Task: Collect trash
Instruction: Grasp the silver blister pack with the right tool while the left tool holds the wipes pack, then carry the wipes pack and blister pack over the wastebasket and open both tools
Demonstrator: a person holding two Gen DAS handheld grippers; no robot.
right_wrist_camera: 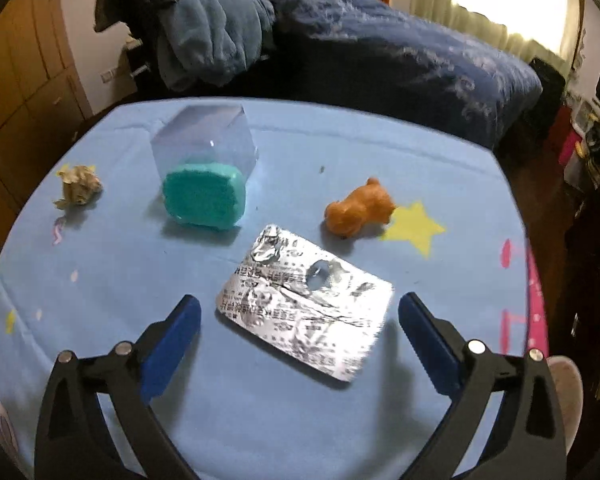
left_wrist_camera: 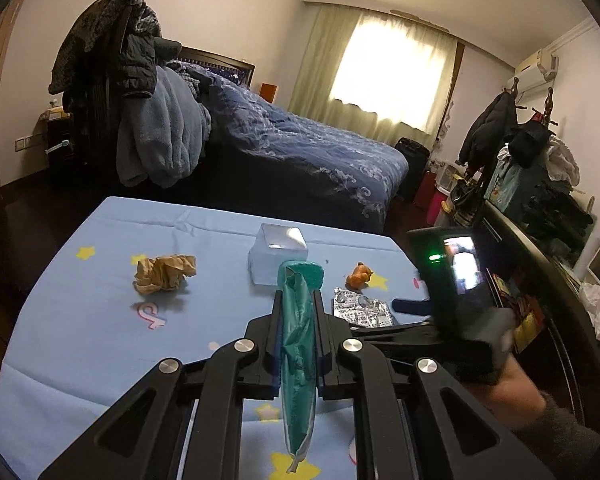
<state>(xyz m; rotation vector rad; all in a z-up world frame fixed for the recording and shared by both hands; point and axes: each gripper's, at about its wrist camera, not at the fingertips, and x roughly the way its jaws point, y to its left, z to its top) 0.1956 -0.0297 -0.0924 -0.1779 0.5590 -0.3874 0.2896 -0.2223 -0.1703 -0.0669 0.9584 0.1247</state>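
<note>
My left gripper (left_wrist_camera: 298,300) is shut on a strip of teal plastic bag (left_wrist_camera: 298,360) that runs back between its fingers. My right gripper (right_wrist_camera: 300,320) stands wide open, tilted down over a silver blister pack (right_wrist_camera: 306,306), which lies flat on the cloth between the blue pads (right_wrist_camera: 172,336) without touching them. The same blister pack (left_wrist_camera: 362,306) shows in the left wrist view. A crumpled brown paper ball (left_wrist_camera: 164,274) lies at the table's left and appears small as the paper ball (right_wrist_camera: 80,186) in the right wrist view.
On the blue star-print tablecloth (right_wrist_camera: 260,400) are a teal sponge (right_wrist_camera: 204,194), a clear plastic box (right_wrist_camera: 204,136) behind it and an orange toy animal (right_wrist_camera: 358,208). A bed (left_wrist_camera: 300,144) stands beyond the table. A cluttered dark shelf (left_wrist_camera: 540,240) is on the right.
</note>
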